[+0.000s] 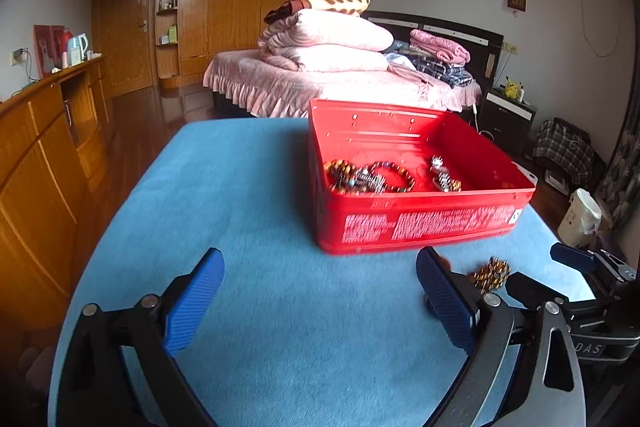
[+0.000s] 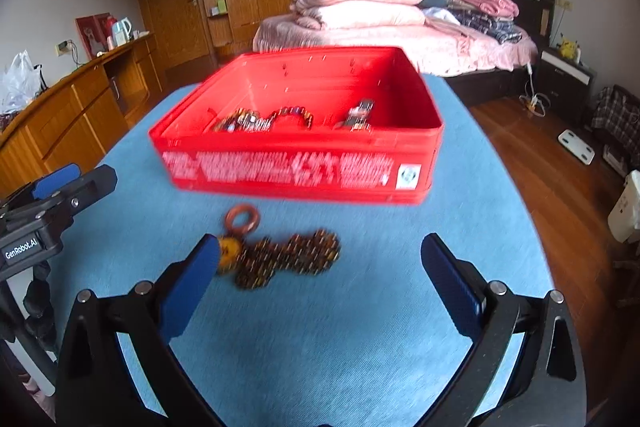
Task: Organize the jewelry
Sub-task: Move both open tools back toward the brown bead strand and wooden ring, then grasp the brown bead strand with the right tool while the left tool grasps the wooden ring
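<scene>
A red box (image 1: pixel 420 223) (image 2: pixel 296 171) stands on the blue tablecloth (image 1: pixel 280 307) (image 2: pixel 320 327). Inside it lie beaded bracelets (image 1: pixel 352 177) (image 2: pixel 244 121) and a metal watch (image 1: pixel 444 177) (image 2: pixel 358 117). A brown bead necklace (image 2: pixel 292 259) (image 1: pixel 490 273) with a reddish ring (image 2: pixel 242 219) lies on the cloth in front of the box. My right gripper (image 2: pixel 316 279) is open, just behind the necklace, its left finger beside the yellow bead. My left gripper (image 1: pixel 320 299) is open and empty, left of the necklace.
A bed (image 1: pixel 340 83) with folded pink quilts stands behind the table. A wooden cabinet (image 1: pixel 44 155) runs along the left. A white kettle (image 1: pixel 580 219) stands on the floor to the right. The table's right edge is near the box.
</scene>
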A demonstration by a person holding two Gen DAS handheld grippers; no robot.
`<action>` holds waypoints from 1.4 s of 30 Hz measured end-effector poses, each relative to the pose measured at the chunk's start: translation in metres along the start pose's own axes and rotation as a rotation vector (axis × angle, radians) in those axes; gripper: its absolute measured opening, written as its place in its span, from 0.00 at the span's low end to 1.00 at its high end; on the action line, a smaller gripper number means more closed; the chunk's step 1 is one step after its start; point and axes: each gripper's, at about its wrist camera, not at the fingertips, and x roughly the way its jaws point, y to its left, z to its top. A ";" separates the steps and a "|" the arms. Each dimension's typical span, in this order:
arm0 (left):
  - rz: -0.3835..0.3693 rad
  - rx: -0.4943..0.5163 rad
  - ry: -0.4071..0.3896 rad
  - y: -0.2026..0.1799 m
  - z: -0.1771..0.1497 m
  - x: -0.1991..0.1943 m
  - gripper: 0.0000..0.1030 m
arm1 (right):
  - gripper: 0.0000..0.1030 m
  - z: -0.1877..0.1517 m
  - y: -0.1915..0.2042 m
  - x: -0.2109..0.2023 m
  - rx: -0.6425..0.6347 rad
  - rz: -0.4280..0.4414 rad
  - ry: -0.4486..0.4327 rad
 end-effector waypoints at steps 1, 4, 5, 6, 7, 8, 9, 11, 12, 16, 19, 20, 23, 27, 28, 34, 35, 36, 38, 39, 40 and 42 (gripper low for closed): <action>0.003 0.000 0.004 0.001 -0.004 -0.001 0.92 | 0.95 -0.004 0.002 0.002 0.003 0.005 0.013; 0.018 0.001 0.017 0.005 -0.014 -0.004 0.92 | 0.95 -0.012 0.009 0.005 0.013 0.017 0.043; 0.022 0.001 0.022 0.007 -0.019 -0.006 0.92 | 0.95 -0.013 0.011 0.005 0.017 0.023 0.048; 0.024 -0.001 0.028 0.009 -0.022 -0.006 0.92 | 0.95 -0.012 0.013 0.005 0.019 0.027 0.051; 0.025 -0.006 0.033 0.010 -0.024 -0.007 0.92 | 0.95 -0.012 0.015 0.005 0.018 0.030 0.053; 0.025 -0.008 0.034 0.011 -0.026 -0.007 0.92 | 0.95 -0.011 0.018 0.006 0.015 0.031 0.054; 0.024 -0.010 0.036 0.012 -0.027 -0.008 0.92 | 0.95 -0.010 0.020 0.006 0.014 0.031 0.057; 0.025 -0.008 0.034 0.014 -0.030 -0.009 0.92 | 0.95 -0.010 0.024 0.010 0.019 0.029 0.066; 0.030 -0.006 0.032 0.014 -0.030 -0.010 0.92 | 0.95 -0.009 0.025 0.012 0.022 0.027 0.072; 0.037 -0.001 0.023 0.016 -0.029 -0.011 0.92 | 0.95 -0.008 0.027 0.019 0.028 0.011 0.093; 0.048 0.007 0.019 0.017 -0.029 -0.010 0.92 | 0.95 -0.006 0.026 0.022 0.042 0.011 0.101; 0.051 0.010 0.021 0.018 -0.029 -0.008 0.92 | 0.95 -0.006 0.025 0.023 0.044 0.008 0.104; 0.050 0.005 0.029 0.020 -0.030 -0.006 0.92 | 0.95 -0.005 0.027 0.028 0.045 0.000 0.123; 0.033 -0.014 0.044 0.024 -0.030 -0.002 0.92 | 0.95 -0.003 0.028 0.033 0.038 -0.013 0.142; 0.029 -0.017 0.048 0.025 -0.030 -0.002 0.92 | 0.95 -0.002 0.028 0.035 0.037 -0.016 0.146; 0.017 -0.018 0.058 0.026 -0.031 -0.001 0.92 | 0.94 0.001 0.029 0.040 0.034 -0.034 0.160; 0.017 -0.018 0.058 0.026 -0.031 -0.001 0.92 | 0.94 0.001 0.030 0.041 0.035 -0.036 0.162; 0.017 -0.017 0.057 0.026 -0.031 -0.001 0.92 | 0.94 0.002 0.030 0.041 0.034 -0.037 0.163; 0.014 -0.017 0.056 0.026 -0.031 -0.001 0.92 | 0.94 0.003 0.031 0.043 0.028 -0.042 0.165; 0.014 -0.018 0.056 0.026 -0.031 -0.001 0.92 | 0.93 0.002 0.033 0.042 0.024 -0.042 0.165; 0.013 -0.019 0.057 0.027 -0.032 -0.001 0.92 | 0.91 0.002 0.034 0.042 0.021 -0.039 0.163; 0.015 -0.022 0.061 0.027 -0.031 0.000 0.92 | 0.86 0.003 0.037 0.041 0.018 -0.023 0.160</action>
